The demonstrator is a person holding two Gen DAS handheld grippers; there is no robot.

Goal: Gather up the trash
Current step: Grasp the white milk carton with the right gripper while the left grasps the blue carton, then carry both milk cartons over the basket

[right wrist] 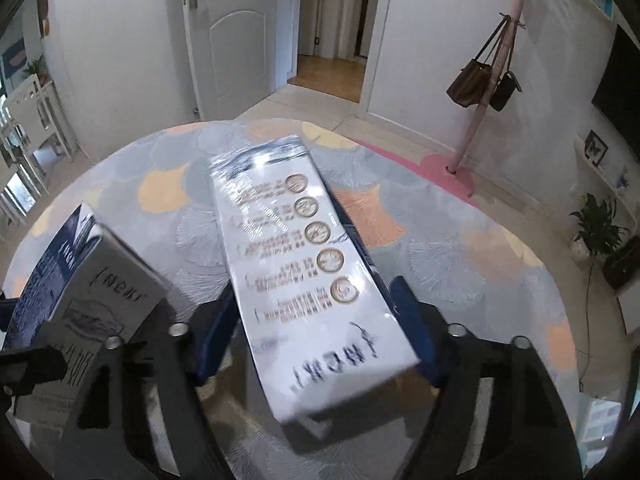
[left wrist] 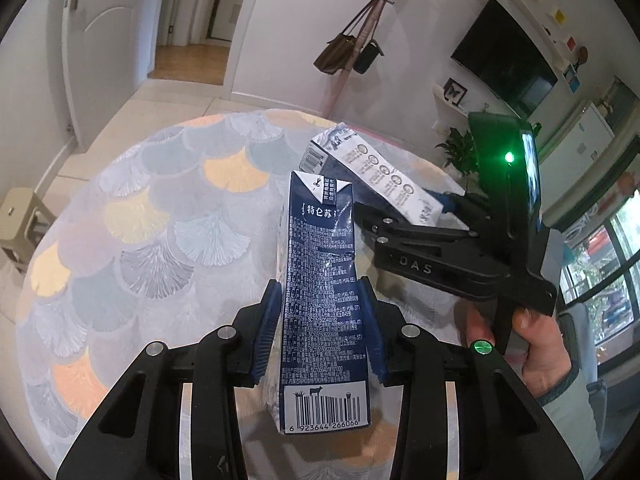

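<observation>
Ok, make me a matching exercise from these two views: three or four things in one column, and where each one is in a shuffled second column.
Things:
1. dark blue milk carton with barcode
2. white milk carton with round medal seals
3. brown handbag
4. potted green plant

Places:
A. hanging on the pink coat stand
B. in the right gripper
C. on the floor by the wall
D. in the left gripper

Pairs: 1-D, 2-B, 3-A, 4-C

Left wrist view: close, looks down along fingers over round table, right gripper at right. Right wrist view: close, same table. Both share coat stand, white doors.
</observation>
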